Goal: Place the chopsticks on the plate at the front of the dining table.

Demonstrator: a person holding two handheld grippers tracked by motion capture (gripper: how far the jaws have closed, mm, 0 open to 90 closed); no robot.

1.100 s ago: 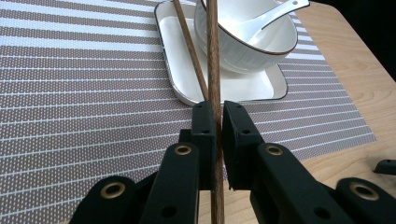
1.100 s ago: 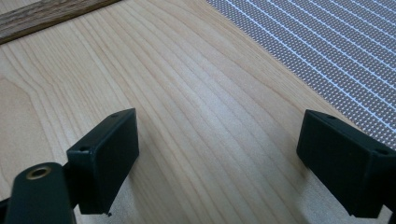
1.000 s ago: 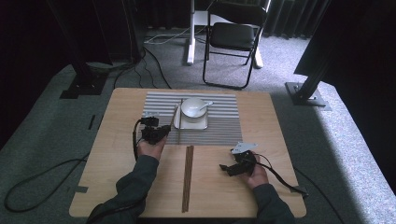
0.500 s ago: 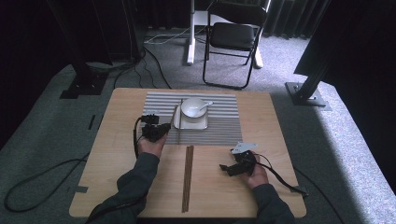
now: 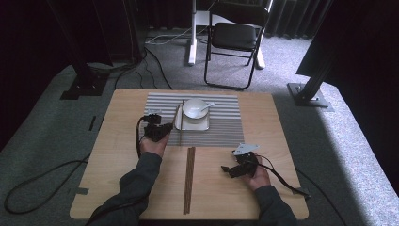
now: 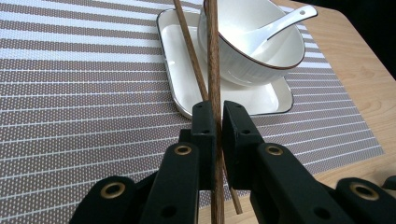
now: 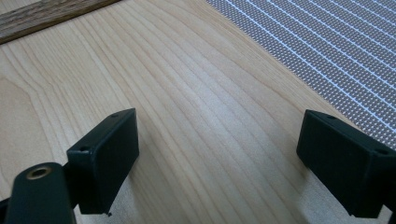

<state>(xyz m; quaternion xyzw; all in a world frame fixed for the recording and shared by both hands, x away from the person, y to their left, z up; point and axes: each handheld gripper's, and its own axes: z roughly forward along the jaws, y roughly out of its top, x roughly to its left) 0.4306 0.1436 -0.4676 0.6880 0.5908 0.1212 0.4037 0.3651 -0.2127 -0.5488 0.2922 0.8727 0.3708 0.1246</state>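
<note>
My left gripper point(image 6: 214, 125) is shut on a dark wooden chopstick point(image 6: 213, 65) that runs up between the jaws toward a white bowl point(image 6: 252, 56). A second chopstick point(image 6: 190, 51) lies slanted over the left edge of the white tray point(image 6: 273, 99) under the bowl. A white spoon point(image 6: 286, 22) rests in the bowl. In the high view the left gripper point(image 5: 162, 130) is just left of the tray point(image 5: 192, 126) and bowl point(image 5: 194, 109). My right gripper point(image 5: 227, 169) rests on the bare wood at the front right, and its jaws point(image 7: 217, 154) stand wide open with nothing between them.
A striped placemat point(image 5: 221, 132) covers the far middle of the wooden table point(image 5: 108, 160). A long dark wooden strip point(image 5: 189, 181) lies lengthwise at the front centre. Cables trail from both grippers. A folding chair point(image 5: 234, 37) stands beyond the table.
The left gripper, with the chopstick in it, has edged slightly toward the tray. The right gripper has kept still.
</note>
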